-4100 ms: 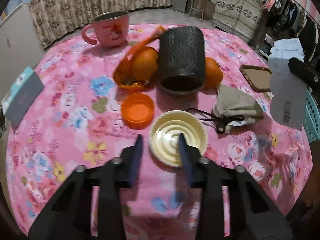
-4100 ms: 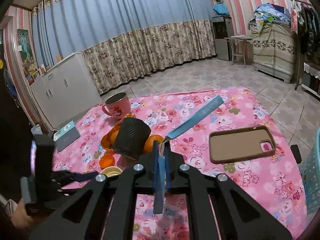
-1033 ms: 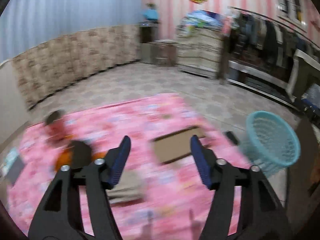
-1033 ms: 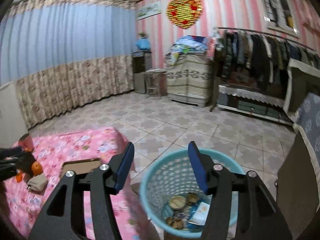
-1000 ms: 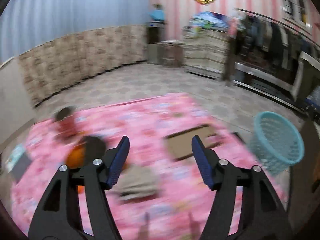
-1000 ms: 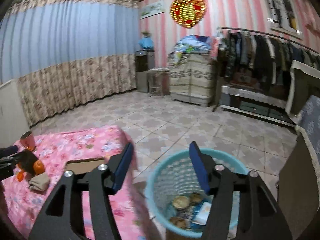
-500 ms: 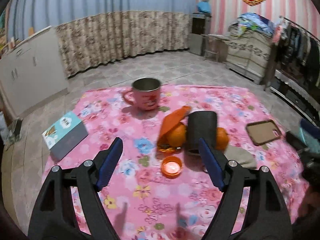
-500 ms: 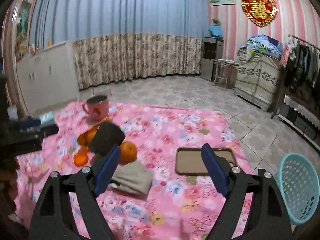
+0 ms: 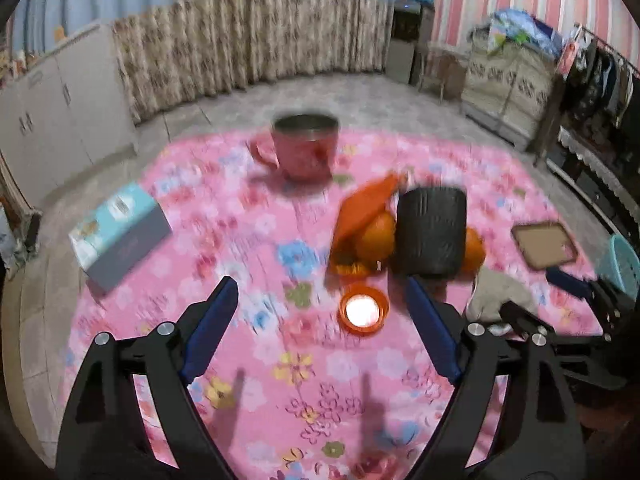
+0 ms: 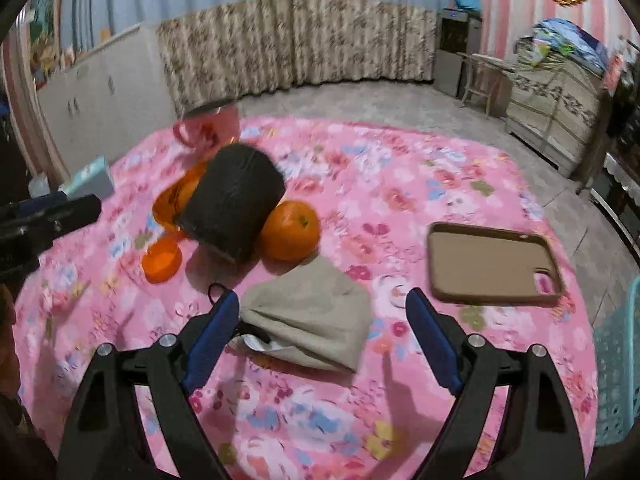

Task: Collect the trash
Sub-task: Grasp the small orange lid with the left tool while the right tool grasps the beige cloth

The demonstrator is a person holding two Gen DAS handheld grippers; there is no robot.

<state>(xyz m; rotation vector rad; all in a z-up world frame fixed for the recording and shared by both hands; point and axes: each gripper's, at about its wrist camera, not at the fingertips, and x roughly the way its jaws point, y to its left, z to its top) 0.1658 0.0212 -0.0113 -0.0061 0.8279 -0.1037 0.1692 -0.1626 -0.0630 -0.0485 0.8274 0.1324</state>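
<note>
While left gripper point(image 9: 318, 328) opens, empty | orange cap point(image 9: 363, 311) lies just beyond it | right gripper point(image 10: 322, 334) gapes empty, over beige pouch point(image 10: 308, 316) | left nearer cap.

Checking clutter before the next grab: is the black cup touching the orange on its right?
Touching. In the right wrist view, the tipped black cup lies against the orange, with no tablecloth visible between them.
</note>
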